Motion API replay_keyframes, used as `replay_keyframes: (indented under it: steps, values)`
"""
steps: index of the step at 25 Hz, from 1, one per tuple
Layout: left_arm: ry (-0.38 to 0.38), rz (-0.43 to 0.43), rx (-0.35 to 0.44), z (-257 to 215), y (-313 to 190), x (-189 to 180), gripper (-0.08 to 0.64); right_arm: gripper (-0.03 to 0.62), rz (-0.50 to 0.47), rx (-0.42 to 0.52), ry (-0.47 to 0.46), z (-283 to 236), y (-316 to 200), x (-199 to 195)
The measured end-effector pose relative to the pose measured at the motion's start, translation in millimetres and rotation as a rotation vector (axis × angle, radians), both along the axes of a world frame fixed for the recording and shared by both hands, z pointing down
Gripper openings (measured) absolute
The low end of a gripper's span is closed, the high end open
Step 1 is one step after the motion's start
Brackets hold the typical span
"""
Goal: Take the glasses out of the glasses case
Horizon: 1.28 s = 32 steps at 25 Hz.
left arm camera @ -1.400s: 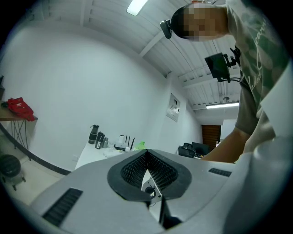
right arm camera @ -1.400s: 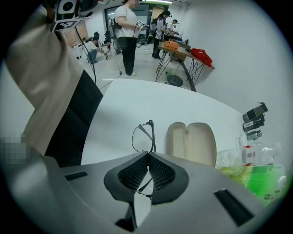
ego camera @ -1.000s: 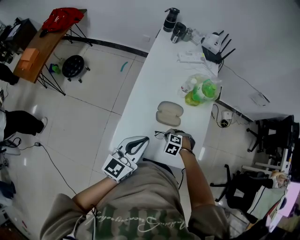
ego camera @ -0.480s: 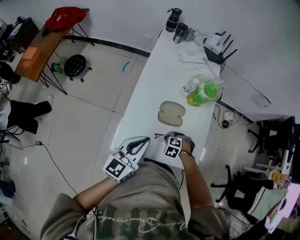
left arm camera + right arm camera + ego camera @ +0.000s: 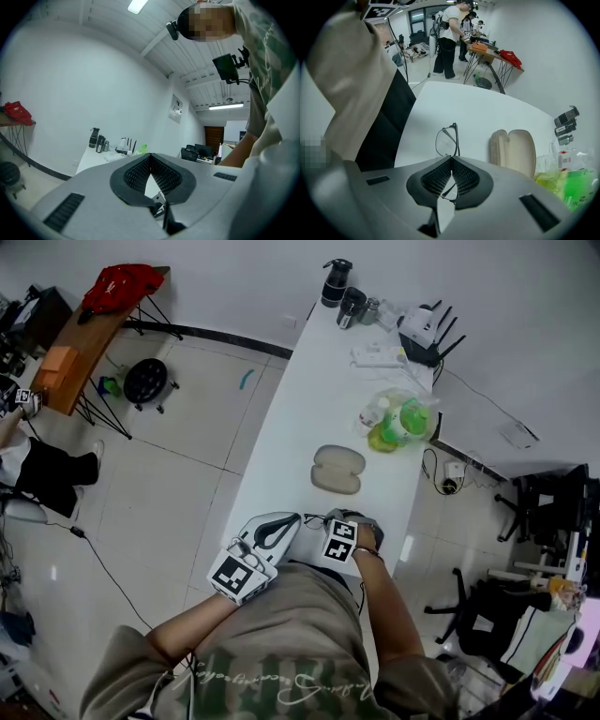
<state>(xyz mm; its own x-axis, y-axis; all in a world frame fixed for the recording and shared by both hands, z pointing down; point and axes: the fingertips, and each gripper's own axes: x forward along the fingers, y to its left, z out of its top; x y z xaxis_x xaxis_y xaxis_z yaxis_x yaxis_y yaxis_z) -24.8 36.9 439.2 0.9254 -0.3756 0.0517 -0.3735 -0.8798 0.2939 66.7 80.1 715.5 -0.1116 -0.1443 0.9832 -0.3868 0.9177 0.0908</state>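
**Glasses out of case, held in right gripper**

Right gripper [image 5: 451, 159]: jaws closed on the glasses [image 5: 446, 139]. The frame is pinched at the jaw tips, with one lens standing beyond the tips and the other behind them. The glasses are at the near end of the white table [image 5: 319, 409], close to the person's body. Cannot tell whether they touch the tabletop.

Glasses case [image 5: 513, 149]: lies open and flat on the table, both halves facing up, nothing inside. It is farther along the table, apart from the glasses.

Left gripper [image 5: 150, 155]: jaws closed tip to tip, nothing between them. It is just beside the right gripper at the table's near edge.

A green bag [image 5: 401, 421] sits beyond the case.
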Motion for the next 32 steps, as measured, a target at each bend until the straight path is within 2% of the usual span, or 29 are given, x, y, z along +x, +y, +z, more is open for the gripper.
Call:
replay_keyframes:
  steps: [13,32]
  values:
    - [-0.007,0.007,-0.012,1.2,-4.6,6.2,0.008,0.020,0.055,-0.012,-0.033,6.7,14.6,8.4]
    - [-0.041,0.024,-0.016,4.6,-6.4,25.5,0.008,0.020,0.058,-0.022,-0.019,9.7,24.3,36.1]
